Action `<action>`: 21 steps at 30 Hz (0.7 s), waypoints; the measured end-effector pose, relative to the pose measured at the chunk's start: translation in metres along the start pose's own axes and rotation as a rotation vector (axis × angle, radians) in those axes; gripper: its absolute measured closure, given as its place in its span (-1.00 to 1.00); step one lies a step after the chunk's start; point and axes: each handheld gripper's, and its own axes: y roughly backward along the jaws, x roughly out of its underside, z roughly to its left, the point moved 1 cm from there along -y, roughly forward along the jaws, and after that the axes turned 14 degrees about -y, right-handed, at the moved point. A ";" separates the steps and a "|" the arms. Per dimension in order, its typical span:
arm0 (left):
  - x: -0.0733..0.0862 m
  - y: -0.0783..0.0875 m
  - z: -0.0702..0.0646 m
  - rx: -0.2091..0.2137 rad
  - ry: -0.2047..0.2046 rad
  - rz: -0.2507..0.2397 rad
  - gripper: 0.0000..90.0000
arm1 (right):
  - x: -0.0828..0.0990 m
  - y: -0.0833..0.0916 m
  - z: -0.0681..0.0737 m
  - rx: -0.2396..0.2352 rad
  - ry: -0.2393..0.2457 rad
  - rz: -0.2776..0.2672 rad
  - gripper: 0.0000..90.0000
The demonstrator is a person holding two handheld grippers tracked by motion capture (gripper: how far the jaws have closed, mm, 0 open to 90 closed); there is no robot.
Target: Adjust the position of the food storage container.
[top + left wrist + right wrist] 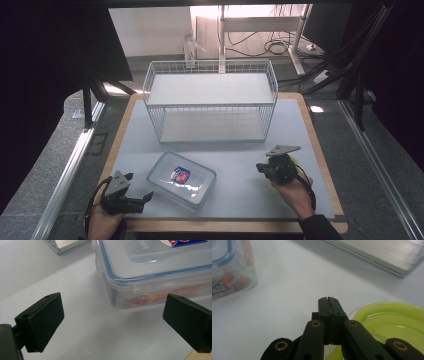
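Observation:
A clear lidded container (182, 179) with a blue seal and a red-and-blue label lies on the white mat at the front left. My left gripper (141, 186) stands open just left of it. In the left gripper view its jaws (112, 312) are spread wide in front of a corner of the container (150, 265), touching nothing. My right gripper (260, 168) is at the right, pointing left, with its jaws pressed together (328, 300). A lime-green round lid or dish (392, 325) lies beside and partly under it. I cannot tell whether its rim is pinched.
A white wire two-tier rack (210, 100) stands at the back middle of the mat; its metal base edge (387, 255) shows in the right gripper view. The wooden table edge (225, 225) runs along the front. Bare mat lies between the container and the right gripper.

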 end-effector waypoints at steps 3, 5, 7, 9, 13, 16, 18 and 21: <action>0.000 0.000 0.000 0.001 -0.002 0.004 -0.92 | 0.003 0.006 -0.012 0.021 -0.026 -0.009 0.99; 0.000 0.000 0.000 0.001 -0.003 0.005 -0.92 | 0.003 0.007 -0.016 0.026 -0.030 -0.011 1.00; 0.000 0.000 0.000 0.001 -0.002 0.005 -0.92 | 0.005 0.009 -0.025 0.042 -0.050 -0.017 1.00; 0.000 0.000 0.000 0.001 -0.001 0.005 -0.92 | 0.005 0.011 -0.031 0.052 -0.062 -0.025 1.00; 0.000 -0.001 0.000 0.001 0.000 0.008 -0.91 | 0.005 0.013 -0.041 0.069 -0.086 -0.035 1.00; 0.000 -0.001 0.000 -0.001 0.003 0.009 -0.90 | 0.005 0.014 -0.042 0.075 -0.094 -0.042 0.99; 0.000 -0.001 0.001 -0.012 0.018 0.020 -0.90 | 0.006 0.014 -0.040 0.073 -0.086 -0.042 0.99; 0.000 -0.001 0.004 -0.027 0.052 0.028 -0.97 | 0.007 0.015 -0.037 0.065 -0.079 -0.046 0.99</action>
